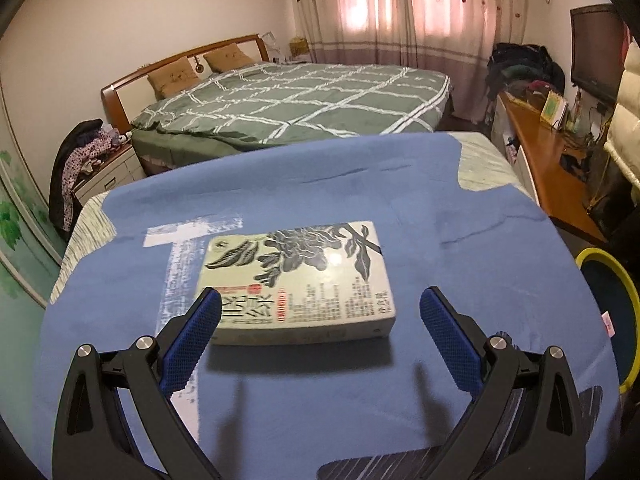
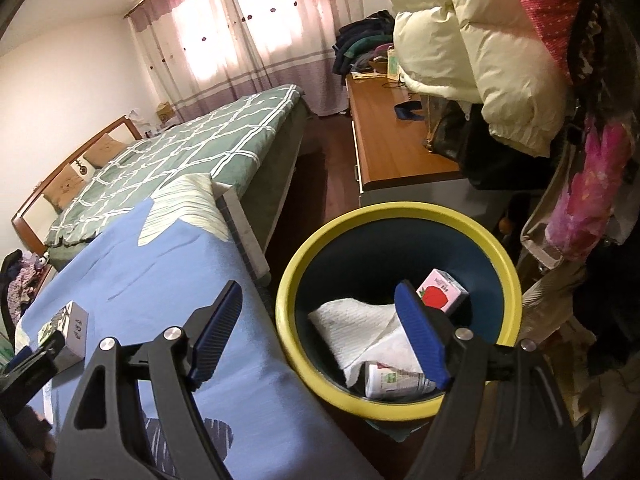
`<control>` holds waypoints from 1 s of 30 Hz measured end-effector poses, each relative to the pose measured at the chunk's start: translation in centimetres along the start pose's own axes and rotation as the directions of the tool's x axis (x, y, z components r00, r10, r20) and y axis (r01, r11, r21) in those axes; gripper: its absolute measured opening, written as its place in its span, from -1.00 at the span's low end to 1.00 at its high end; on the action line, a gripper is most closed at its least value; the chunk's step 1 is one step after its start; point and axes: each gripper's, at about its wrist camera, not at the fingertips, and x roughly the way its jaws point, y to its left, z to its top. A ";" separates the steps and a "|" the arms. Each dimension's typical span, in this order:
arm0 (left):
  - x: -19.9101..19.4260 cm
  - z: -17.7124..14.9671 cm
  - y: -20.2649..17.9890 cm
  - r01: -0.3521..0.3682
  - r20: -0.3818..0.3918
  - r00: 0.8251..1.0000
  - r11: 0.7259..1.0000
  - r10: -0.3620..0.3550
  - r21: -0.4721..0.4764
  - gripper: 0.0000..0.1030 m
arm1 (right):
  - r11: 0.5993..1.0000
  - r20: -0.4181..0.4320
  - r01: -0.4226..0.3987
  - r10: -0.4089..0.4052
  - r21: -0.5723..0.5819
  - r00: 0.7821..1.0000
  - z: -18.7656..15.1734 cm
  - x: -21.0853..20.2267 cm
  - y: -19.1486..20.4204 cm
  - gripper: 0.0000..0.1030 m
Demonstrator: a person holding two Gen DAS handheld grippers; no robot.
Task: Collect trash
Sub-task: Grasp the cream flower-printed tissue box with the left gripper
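A thick book (image 1: 300,280) with a dark flower print lies flat on the blue cloth (image 1: 280,184). My left gripper (image 1: 320,304) hangs open just in front of it, its blue pads apart on either side of the near edge, not touching. In the right wrist view my right gripper (image 2: 320,300) stands open over the rim of a yellow-rimmed bin (image 2: 500,256). Inside the bin lie a white paper towel (image 2: 352,320), a small carton with a red strawberry (image 2: 442,292) and a crumpled wrapper (image 2: 396,384). Nothing sits between the right pads. The book (image 2: 66,330) and the left gripper's tip show at far left.
The bin (image 1: 608,300) stands on the floor off the right edge of the cloth-covered surface. A bed with a green checked quilt (image 1: 296,100) lies beyond. A wooden desk (image 2: 396,148) and hanging coats (image 2: 472,52) crowd the right side.
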 end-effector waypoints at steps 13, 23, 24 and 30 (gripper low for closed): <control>-0.5 -2.5 9.6 -0.056 -0.087 0.995 0.997 0.051 -0.062 0.90 | 1.000 -0.009 -0.018 0.018 0.004 1.000 -0.1 -0.2 0.2 0.47; -2.0 -3.7 18.0 -0.095 -0.091 0.993 0.971 0.077 -0.219 0.90 | 1.000 -0.008 0.005 -0.005 -0.006 1.000 -0.2 0.1 0.4 0.48; -2.2 -3.2 17.4 -0.071 -0.078 0.995 0.973 0.055 -0.221 0.90 | 1.000 -0.009 0.007 -0.007 -0.008 1.000 -0.2 0.2 0.4 0.48; -0.6 -0.4 11.5 -0.017 -0.078 0.997 0.966 -0.003 -0.258 0.90 | 1.000 -0.013 0.010 -0.010 -0.027 1.000 -0.4 0.3 0.6 0.49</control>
